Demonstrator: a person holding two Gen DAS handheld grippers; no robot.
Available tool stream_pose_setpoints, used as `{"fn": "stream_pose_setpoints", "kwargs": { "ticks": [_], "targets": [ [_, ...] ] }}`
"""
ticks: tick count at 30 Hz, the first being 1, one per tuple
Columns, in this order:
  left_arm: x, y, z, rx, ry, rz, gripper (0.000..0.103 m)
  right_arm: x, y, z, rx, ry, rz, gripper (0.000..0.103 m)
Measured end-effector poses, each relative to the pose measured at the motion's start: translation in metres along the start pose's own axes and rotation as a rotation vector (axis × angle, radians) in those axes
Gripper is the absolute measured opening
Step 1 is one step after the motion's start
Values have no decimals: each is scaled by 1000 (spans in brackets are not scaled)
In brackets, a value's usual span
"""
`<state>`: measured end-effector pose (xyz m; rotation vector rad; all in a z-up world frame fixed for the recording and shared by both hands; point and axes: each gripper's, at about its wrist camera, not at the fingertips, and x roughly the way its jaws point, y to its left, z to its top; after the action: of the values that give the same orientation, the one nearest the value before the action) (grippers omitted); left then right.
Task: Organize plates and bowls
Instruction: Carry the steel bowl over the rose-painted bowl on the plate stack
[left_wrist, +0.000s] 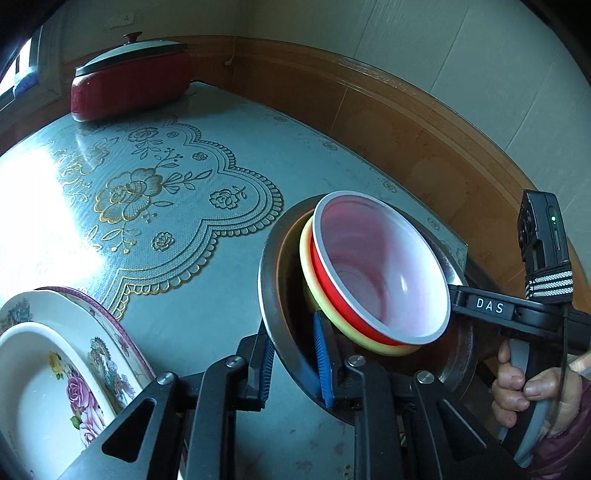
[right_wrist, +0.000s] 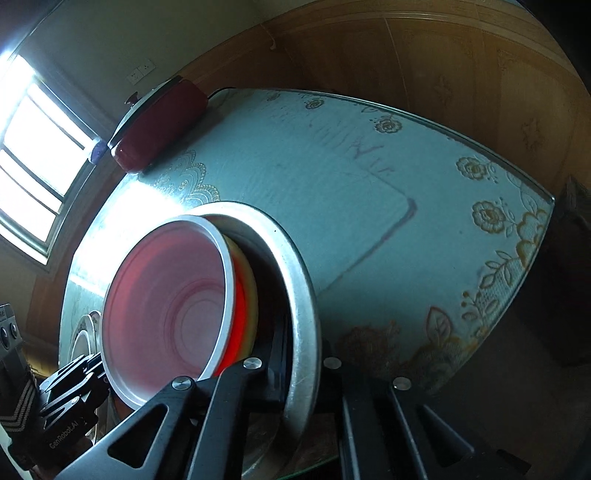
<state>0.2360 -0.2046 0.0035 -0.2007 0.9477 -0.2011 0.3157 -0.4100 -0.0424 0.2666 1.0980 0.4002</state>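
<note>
Left wrist view pretty much shows it: the left gripper (left_wrist: 295, 354) is pinched onto the near rim of the metal bowl (left_wrist: 271, 314), which sits tipped at the table (left_wrist: 207, 325) edge. The red bowl (left_wrist: 376, 266) nests inside on a yellow bowl (left_wrist: 308, 266), leaning up-right. The right gripper (right_wrist: 291, 373) is clamped on the opposite rim; the plates (left_wrist: 55, 354) sit left.

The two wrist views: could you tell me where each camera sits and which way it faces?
Left wrist: on the left gripper, looking down across the table; its pads clamp the metal bowl; a hand shows.
Right wrist: on the right gripper, gripping the same bowl's rim from the other side; no hand visible.
Shared: metal bowl, red bowl, red pot.
</note>
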Motion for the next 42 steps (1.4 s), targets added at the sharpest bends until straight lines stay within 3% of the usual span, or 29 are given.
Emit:
{"fn": "stream_pose_setpoints", "kwargs": {
  "ticks": [17, 24, 29, 42],
  "targets": [
    [-45, -7, -12, 86, -27, -80, 19, -46, 15, -48, 75, -51, -33, 3],
    [-56, -7, -11, 44, -43, -46, 19, -48, 20, -39, 28, -47, 21, 3],
    [-62, -2, -12, -15, -47, -10, 18, -33, 25, -29, -5, 4, 66, 3],
    [-115, 54, -16, -56, -133, -20, 18, -40, 106, -30, -140, -35, 71, 3]
  ]
}}
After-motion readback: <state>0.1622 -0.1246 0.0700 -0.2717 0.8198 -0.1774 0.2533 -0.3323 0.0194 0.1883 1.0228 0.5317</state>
